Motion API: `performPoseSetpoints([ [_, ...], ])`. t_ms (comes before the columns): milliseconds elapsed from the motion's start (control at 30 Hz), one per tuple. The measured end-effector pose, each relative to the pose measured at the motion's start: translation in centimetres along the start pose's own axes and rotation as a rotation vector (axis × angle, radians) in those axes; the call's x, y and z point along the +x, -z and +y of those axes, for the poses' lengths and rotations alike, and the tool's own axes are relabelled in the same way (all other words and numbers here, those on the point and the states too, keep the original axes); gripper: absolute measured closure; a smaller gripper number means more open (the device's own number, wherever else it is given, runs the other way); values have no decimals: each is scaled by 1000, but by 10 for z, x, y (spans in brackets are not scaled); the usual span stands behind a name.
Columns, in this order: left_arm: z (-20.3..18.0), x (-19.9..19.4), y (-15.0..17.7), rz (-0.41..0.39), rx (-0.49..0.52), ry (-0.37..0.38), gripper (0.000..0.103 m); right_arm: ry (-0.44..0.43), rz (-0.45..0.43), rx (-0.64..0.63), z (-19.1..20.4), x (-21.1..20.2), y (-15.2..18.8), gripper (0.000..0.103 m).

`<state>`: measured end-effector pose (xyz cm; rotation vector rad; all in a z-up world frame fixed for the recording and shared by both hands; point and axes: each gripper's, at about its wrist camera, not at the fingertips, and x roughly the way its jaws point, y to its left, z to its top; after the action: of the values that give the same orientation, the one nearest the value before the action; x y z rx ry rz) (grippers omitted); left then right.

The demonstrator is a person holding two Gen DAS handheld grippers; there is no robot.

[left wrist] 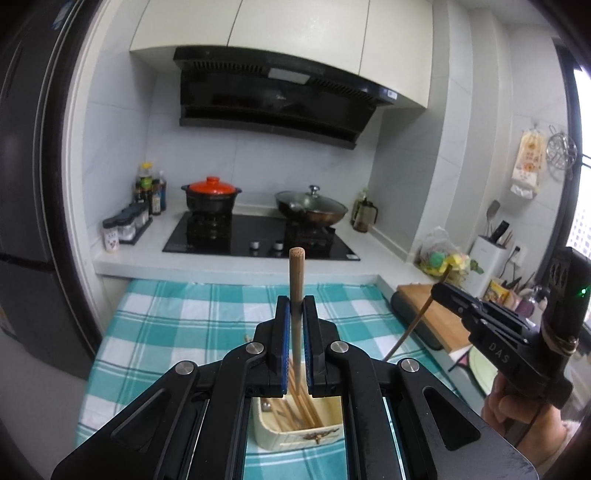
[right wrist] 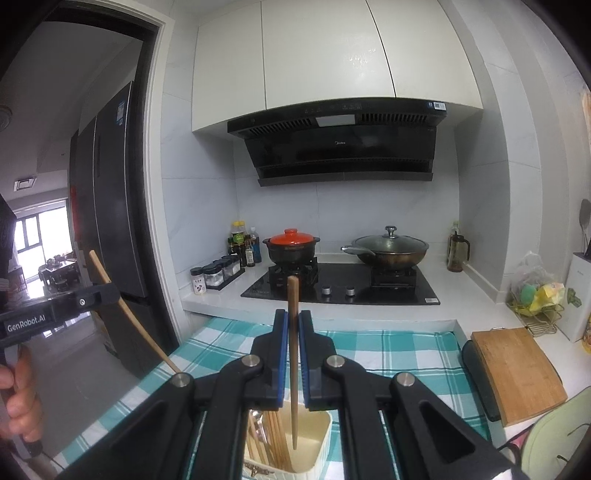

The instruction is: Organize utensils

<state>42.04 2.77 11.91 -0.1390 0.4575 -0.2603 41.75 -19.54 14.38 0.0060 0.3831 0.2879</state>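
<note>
Over a checked-cloth desk [left wrist: 177,317], the left tool [left wrist: 295,306] and right tool [right wrist: 293,325] each clamp one chopstick [left wrist: 295,273] above the cream holder [right wrist: 314,446] (more sticks inside); such thin grips may pivot, dropping either stick.

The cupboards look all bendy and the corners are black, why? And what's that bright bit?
Left wrist view: the round fisheye lens curves the cupboards and leaves dark corners; daylight glares white at the window on the right. Right wrist view: same bending, strongest at the fridge and door frame; the far room's window is washed out.
</note>
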Motion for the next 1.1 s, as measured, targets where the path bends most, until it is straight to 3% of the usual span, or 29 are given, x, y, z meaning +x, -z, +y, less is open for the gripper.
performPoseSetpoints([
  [367,14,121,53,265,-47,-36,98,-38,348,23,-26,129,68,97],
  [567,19,146,61,309,-80,-67,95,-37,423,-23,-20,166,91,96],
  [600,22,145,61,305,-95,-59,87,-38,424,-18,-19,169,92,92],
  [633,23,141,59,298,-106,-53,69,-37,422,-13,-19,171,91,88],
  [700,24,125,54,259,-101,-68,44,-36,388,11,-18,165,86,64],
  [733,24,116,49,231,-86,-76,38,-39,362,23,-18,159,81,55],
  [800,20,93,42,188,-42,-83,31,-35,295,26,-17,140,69,54],
  [933,4,36,33,80,57,-131,3,-36,172,2,-11,90,42,53],
  [1000,-6,6,36,21,97,-171,1,-17,120,-10,-8,59,32,45],
  [1100,-22,-31,51,0,140,-239,0,17,54,-19,-2,10,26,36],
])
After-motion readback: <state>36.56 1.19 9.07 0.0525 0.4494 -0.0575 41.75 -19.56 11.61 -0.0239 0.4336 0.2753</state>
